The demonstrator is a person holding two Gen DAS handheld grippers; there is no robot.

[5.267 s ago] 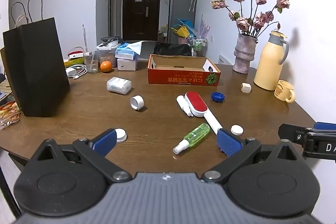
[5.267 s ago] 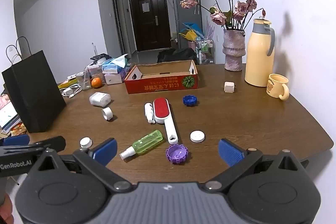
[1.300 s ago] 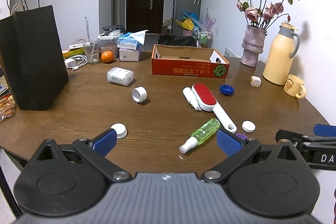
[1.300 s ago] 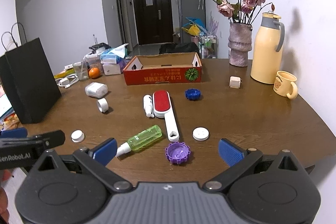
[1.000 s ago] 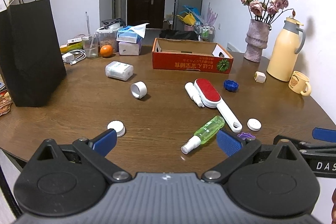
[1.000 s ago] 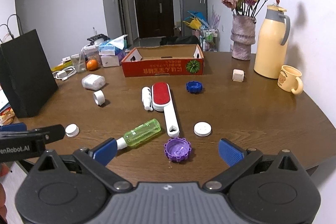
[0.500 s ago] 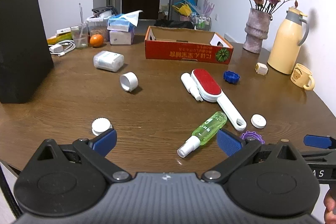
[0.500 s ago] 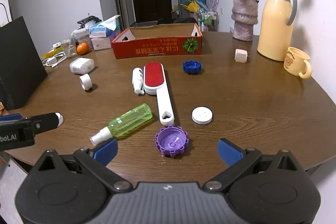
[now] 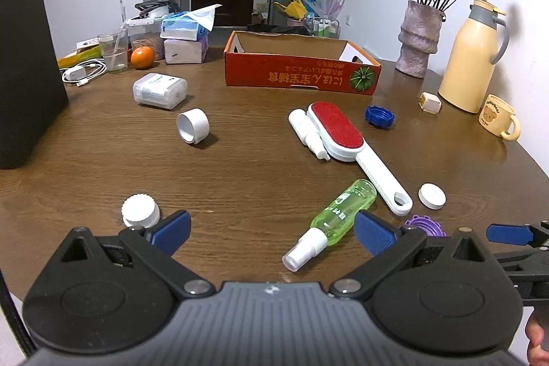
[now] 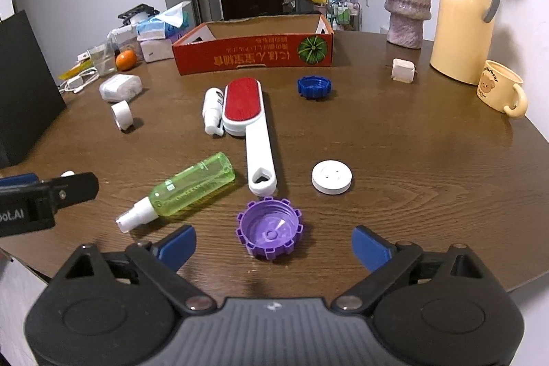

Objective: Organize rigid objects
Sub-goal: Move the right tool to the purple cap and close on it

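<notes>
My right gripper (image 10: 273, 246) is open and empty, its jaws on either side of a purple toothed cap (image 10: 268, 233) on the wooden table (image 10: 411, 139). My left gripper (image 9: 272, 230) is open and empty, just short of a green spray bottle (image 9: 329, 219) lying on its side. A white ridged cap (image 9: 140, 210) sits by its left finger. A red lint brush (image 10: 248, 122), a small white bottle (image 10: 212, 110), a blue cap (image 10: 314, 87), a flat white lid (image 10: 331, 176) and a white ring (image 9: 193, 127) lie scattered. An open red cardboard box (image 10: 255, 52) stands at the back.
A black paper bag (image 9: 24, 64) stands at the left. A yellow thermos (image 10: 461, 12), a bear mug (image 10: 499, 88), a vase of dried roses (image 10: 408, 9) and a small beige cube (image 10: 402, 70) are at the right. Tissue packs, a glass, an orange (image 9: 142, 56) and cables sit at the back left.
Both grippers have moved forward and lower over the table. The purple cap now lies between my right gripper's jaws. The green bottle is closer to my left gripper.
</notes>
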